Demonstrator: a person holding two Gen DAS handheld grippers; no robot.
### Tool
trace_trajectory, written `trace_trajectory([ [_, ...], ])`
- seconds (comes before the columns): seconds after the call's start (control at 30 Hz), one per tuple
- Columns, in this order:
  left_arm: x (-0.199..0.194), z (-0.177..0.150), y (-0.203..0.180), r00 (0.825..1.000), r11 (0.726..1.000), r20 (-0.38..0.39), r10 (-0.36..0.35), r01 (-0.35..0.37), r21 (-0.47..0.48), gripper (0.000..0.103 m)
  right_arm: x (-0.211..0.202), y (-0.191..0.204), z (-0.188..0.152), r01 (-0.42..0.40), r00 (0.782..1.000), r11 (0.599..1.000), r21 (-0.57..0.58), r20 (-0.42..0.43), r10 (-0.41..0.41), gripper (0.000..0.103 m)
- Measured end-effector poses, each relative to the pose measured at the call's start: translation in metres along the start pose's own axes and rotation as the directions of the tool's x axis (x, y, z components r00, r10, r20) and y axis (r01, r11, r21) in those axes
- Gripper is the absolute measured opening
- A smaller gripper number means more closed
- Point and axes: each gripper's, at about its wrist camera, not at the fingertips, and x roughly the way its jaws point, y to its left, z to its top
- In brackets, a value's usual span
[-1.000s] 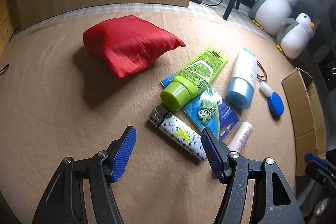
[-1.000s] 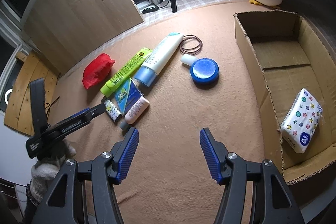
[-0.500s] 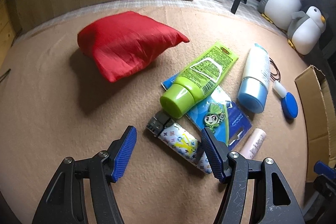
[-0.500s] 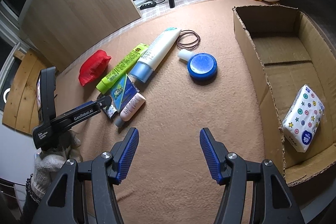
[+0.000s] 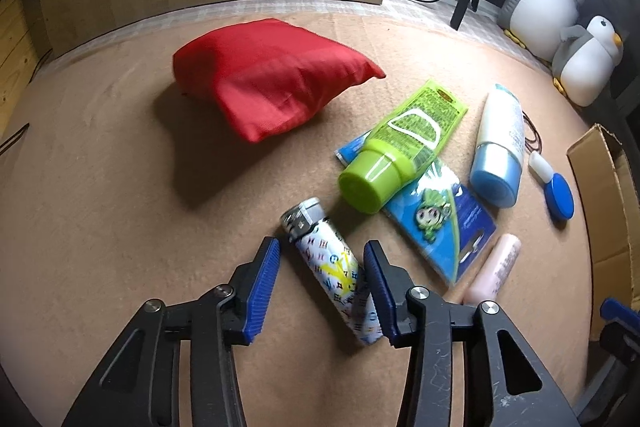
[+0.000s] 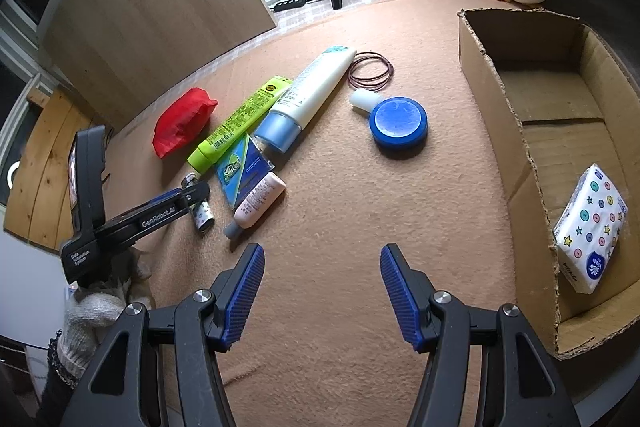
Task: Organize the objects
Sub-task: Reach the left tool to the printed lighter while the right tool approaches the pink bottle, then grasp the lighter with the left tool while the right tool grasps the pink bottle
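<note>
Closing your left gripper (image 5: 320, 267): jaws narrower than a second ago, bracketing the lighter (image 5: 328, 267) at lower centre, not yet pinching. Right gripper (image 6: 322, 287) unchanged, jaws apart, empty. Pickup imminent.

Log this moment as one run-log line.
left gripper: closing around patterned lighter, not yet gripped | right gripper: open, empty | cardboard box: tissue pack inside
</note>
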Motion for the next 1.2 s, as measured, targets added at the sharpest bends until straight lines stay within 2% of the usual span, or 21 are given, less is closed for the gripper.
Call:
trace_trajectory([
  [0.07, -0.002, -0.004, 0.003, 1.000, 1.000, 0.006, 0.003, -0.003, 0.004, 0.041, 0.001, 0.002, 0.000, 0.001, 1.000, 1.000, -0.008, -0.002, -0.001, 0.057],
  [0.2, -0.007, -0.013, 0.012, 1.000, 1.000, 0.012, -0.002, 0.002, -0.009, 0.041, 0.004, 0.005, 0.002, 0.004, 1.000, 1.000, -0.020, -0.006, -0.004, 0.057],
  [0.3, -0.011, -0.020, 0.020, 1.000, 1.000, 0.016, -0.003, 0.003, -0.013, 0.037, 0.011, 0.008, 0.005, 0.014, 1.000, 0.999, -0.034, -0.013, -0.014, 0.057],
  [0.43, -0.015, -0.027, 0.029, 1.000, 1.000, 0.017, -0.003, 0.004, -0.025, 0.032, 0.028, 0.015, 0.013, 0.022, 0.999, 0.999, -0.045, -0.032, -0.023, 0.057],
  [0.63, -0.020, -0.034, 0.036, 1.000, 1.000, 0.017, -0.004, 0.004, -0.029, 0.032, 0.063, 0.036, 0.025, -0.011, 0.995, 1.000, -0.030, -0.096, 0.008, 0.057],
  [0.73, -0.022, -0.037, 0.040, 1.000, 0.999, 0.020, -0.021, 0.022, -0.038, 0.036, 0.078, 0.044, 0.030, -0.001, 0.994, 1.000, -0.017, -0.113, 0.000, 0.057],
  [0.87, -0.026, -0.039, 0.043, 0.999, 0.999, 0.029, -0.034, 0.035, -0.032, 0.056, 0.092, 0.050, 0.036, 0.044, 0.992, 0.999, -0.003, -0.115, -0.044, 0.057],
  [1.07, -0.024, -0.034, 0.045, 0.999, 0.999, 0.024, -0.031, 0.031, -0.010, 0.056, 0.100, 0.066, 0.038, 0.126, 0.984, 0.986, -0.113, -0.110, -0.138, 0.056],
  [1.13, -0.022, -0.031, 0.043, 0.999, 1.000, 0.018, -0.026, 0.026, 0.007, 0.056, 0.100, 0.070, 0.037, 0.139, 0.982, 0.978, -0.152, -0.107, -0.156, 0.053],
  [1.2, -0.020, -0.030, 0.040, 1.000, 1.000, 0.015, -0.021, 0.020, 0.023, 0.056, 0.100, 0.072, 0.034, 0.169, 0.976, 0.963, -0.209, -0.101, -0.193, 0.041],
])
